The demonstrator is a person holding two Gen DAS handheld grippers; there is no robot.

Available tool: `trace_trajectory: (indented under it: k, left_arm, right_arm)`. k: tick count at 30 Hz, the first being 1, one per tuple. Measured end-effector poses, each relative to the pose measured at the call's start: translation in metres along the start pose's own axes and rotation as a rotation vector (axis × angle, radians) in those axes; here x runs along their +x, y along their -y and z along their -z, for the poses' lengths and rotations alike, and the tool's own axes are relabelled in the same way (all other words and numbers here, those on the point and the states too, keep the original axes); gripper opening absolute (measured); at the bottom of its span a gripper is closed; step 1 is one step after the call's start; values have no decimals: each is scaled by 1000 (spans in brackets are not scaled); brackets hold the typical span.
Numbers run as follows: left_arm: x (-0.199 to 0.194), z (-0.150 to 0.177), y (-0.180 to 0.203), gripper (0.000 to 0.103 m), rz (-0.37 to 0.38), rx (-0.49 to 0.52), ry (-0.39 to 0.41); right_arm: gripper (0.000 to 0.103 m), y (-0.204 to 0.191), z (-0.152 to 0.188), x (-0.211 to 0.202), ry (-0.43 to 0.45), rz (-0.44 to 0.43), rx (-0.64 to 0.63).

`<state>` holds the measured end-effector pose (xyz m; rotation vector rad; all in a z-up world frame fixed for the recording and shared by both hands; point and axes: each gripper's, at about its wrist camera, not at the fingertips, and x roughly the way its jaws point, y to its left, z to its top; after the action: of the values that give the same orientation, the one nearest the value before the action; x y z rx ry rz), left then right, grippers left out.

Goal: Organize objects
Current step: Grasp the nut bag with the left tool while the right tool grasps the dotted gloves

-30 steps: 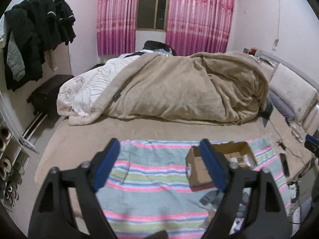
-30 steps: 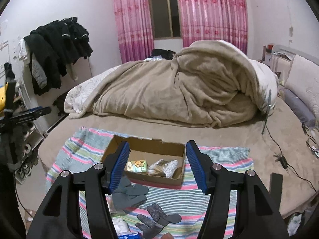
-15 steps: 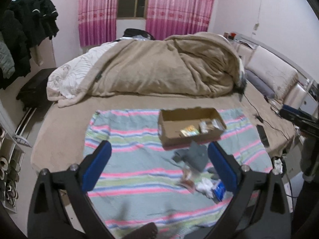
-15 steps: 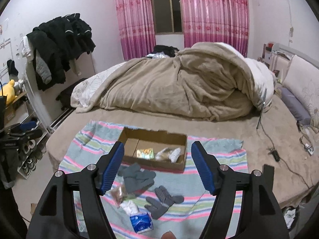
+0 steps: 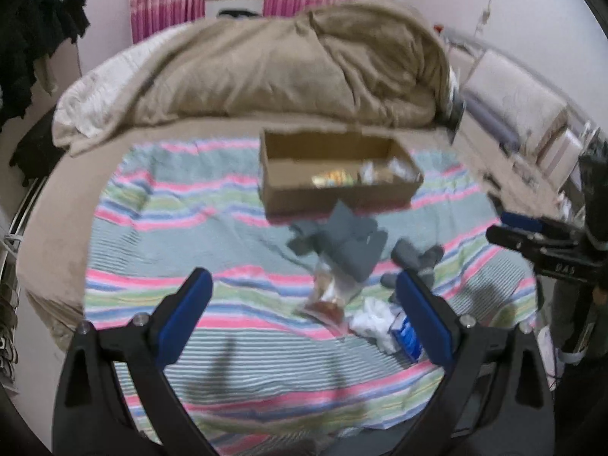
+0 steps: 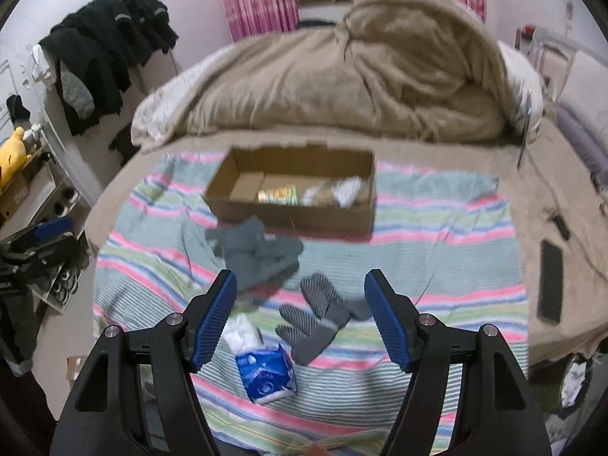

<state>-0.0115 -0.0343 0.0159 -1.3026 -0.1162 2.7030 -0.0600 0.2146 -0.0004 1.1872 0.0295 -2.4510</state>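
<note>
An open cardboard box (image 5: 338,193) (image 6: 292,216) sits on a striped cloth (image 5: 197,205) (image 6: 437,235) on the bed, with a few small packets inside. In front of it lie a grey glove (image 5: 342,239) (image 6: 254,250), a second striped-palm grey glove (image 6: 319,311) (image 5: 418,258), a clear snack bag (image 5: 326,296), and a blue tissue pack (image 6: 264,368) (image 5: 406,332). My left gripper (image 5: 302,315) is open and empty above the cloth. My right gripper (image 6: 302,317) is open and empty above the striped-palm glove; it also shows in the left wrist view (image 5: 532,235).
A heaped tan blanket (image 5: 288,72) (image 6: 349,76) fills the far half of the bed. A black phone (image 6: 551,281) and cables lie on the right. Dark coats (image 6: 102,53) hang at the left wall above shelves. The bed's front edge is near.
Both grippers have pulled back and tilted down, so the box looks farther off and the gloves, snack bag and tissue pack have come into view. Both stay open.
</note>
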Motion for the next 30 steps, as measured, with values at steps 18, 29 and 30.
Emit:
trace_trajectory:
  k: [18, 29, 30]
  left_arm:
    - [134, 30, 31, 98, -40, 115, -197]
    - [166, 41, 28, 89, -68, 141, -219]
    - [167, 42, 28, 88, -66, 143, -216]
  right_arm:
    - [73, 38, 35, 107, -189, -1, 68]
    - [73, 36, 47, 131, -227, 10, 19]
    - [73, 35, 48, 132, -226, 12, 14]
